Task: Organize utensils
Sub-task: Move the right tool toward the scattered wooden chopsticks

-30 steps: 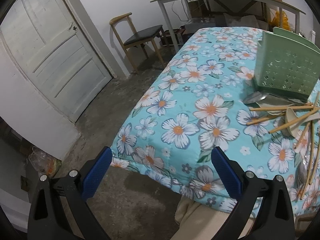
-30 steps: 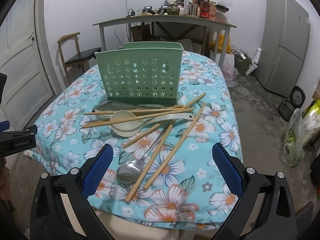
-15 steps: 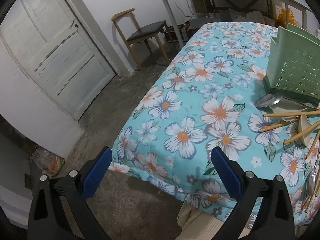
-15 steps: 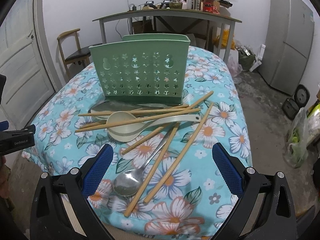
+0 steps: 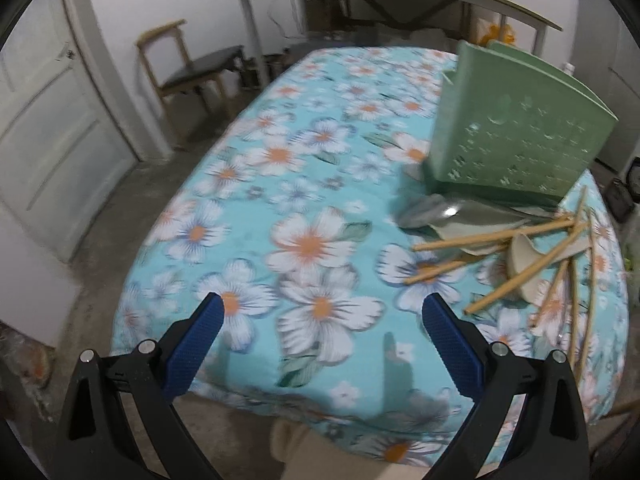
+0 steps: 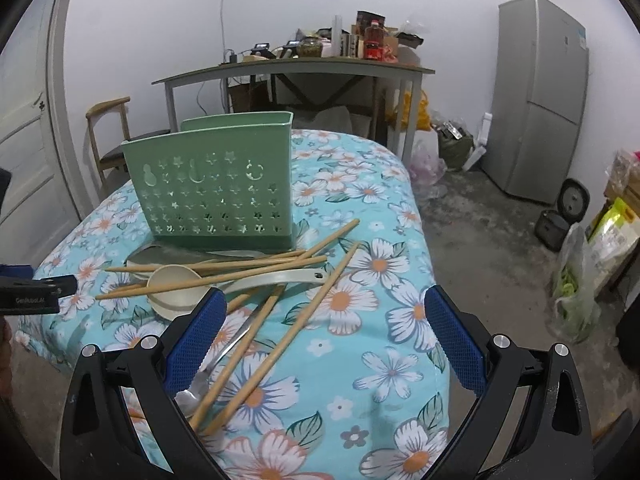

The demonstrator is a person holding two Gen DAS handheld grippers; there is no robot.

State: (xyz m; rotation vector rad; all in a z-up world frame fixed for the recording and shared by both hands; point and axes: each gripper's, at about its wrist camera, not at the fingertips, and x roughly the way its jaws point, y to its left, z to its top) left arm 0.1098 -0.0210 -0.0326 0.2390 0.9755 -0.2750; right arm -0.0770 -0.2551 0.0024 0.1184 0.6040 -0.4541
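A green perforated utensil holder (image 6: pixel 218 188) stands upright on the flowered tablecloth (image 6: pixel 384 264); it also shows in the left wrist view (image 5: pixel 516 140). In front of it lies a pile: several wooden chopsticks (image 6: pixel 280 320), a cream ladle (image 6: pixel 180 288) and a metal spoon (image 6: pixel 200 384). The pile shows in the left wrist view as chopsticks (image 5: pixel 492 236), a cream ladle (image 5: pixel 528 264) and a metal spoon (image 5: pixel 436 212). My right gripper (image 6: pixel 320 320) is open and empty, low over the near end of the pile. My left gripper (image 5: pixel 320 320) is open and empty over bare cloth, left of the pile.
A wooden chair (image 5: pixel 188 68) and a white door (image 5: pixel 52 128) stand left of the table. A cluttered grey desk (image 6: pixel 296 68) is behind it. A fridge (image 6: pixel 540 96), bags (image 6: pixel 580 280) and a rice cooker (image 6: pixel 560 216) are on the right. The left gripper's body (image 6: pixel 32 292) is at the left edge.
Both grippers have moved forward over the table edge. The left one has swung right toward the pile. The right one has come down closer to the chopsticks. Jaws stay open.
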